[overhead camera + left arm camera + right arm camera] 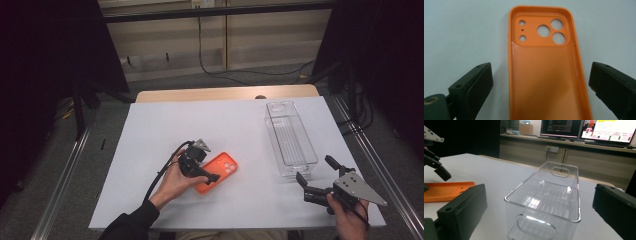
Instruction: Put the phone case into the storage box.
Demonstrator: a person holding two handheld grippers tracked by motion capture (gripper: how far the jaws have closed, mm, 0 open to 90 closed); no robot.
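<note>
An orange phone case (222,167) lies inner side up on the white table cover, its camera cutouts at the far end (544,31). My left gripper (207,167) is low over the case's near end and open, one jaw on each side of the case (541,67), neither touching it. My right gripper (315,169) is open and holds nothing, just in front of the near end of a clear plastic bin (295,167). In the right gripper view the bin (531,225) stands empty between the jaws (540,188), with the case (446,191) and the left gripper (435,163) at far left.
The white cover (160,130) overlies a wooden table whose edge (225,93) shows at the back. The bin runs lengthwise away from me on the right half. Monitors (586,128) stand on a bench beyond the table. Metal rails (65,175) flank the table.
</note>
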